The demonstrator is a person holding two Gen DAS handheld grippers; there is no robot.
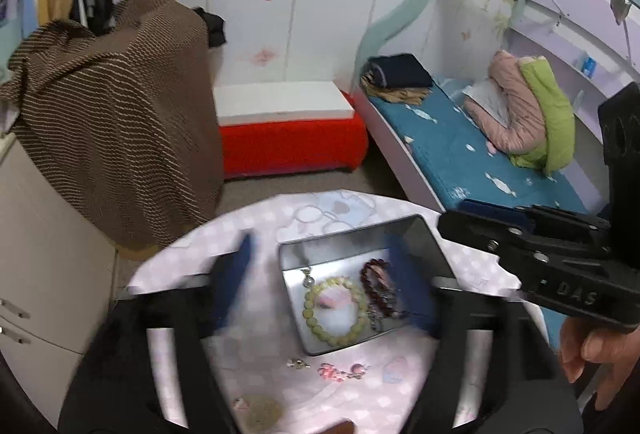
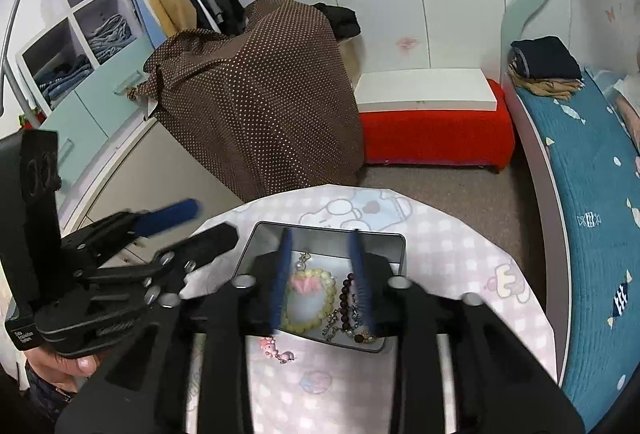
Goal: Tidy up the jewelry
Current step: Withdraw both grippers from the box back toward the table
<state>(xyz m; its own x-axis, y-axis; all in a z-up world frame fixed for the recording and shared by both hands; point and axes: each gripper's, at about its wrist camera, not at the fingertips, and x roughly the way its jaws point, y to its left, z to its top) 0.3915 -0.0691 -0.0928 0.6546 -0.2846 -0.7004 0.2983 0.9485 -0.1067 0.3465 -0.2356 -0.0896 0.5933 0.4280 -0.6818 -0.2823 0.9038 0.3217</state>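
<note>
Tin [image 2: 394, 246] sits long axis away from us, bracelets [image 2: 308, 298] inside; left gripper [image 1: 320, 282] spread, right gripper [image 2: 322, 276] parted, empty.

Round table [image 2: 460, 234] bears metal tin [image 2: 394, 242], pink charm [image 2: 276, 350].

Your left hand-held gripper [image 1: 320, 286] has its blue-padded fingers [image 1: 236, 282] spread wide apart, nothing between them, and in the right wrist view it sits off to the left, angled inward with your bare hand [image 2: 60, 362] wrapped under its black body. Your right hand-held gripper [image 2: 322, 282] holds its two blue pads [image 2: 280, 282] apart at a moderate gap, gripping nothing, pointing forward and down. In the left wrist view your right hand [image 1: 592, 350] shows below that gripper's black body, fingers curled beneath it.
</note>
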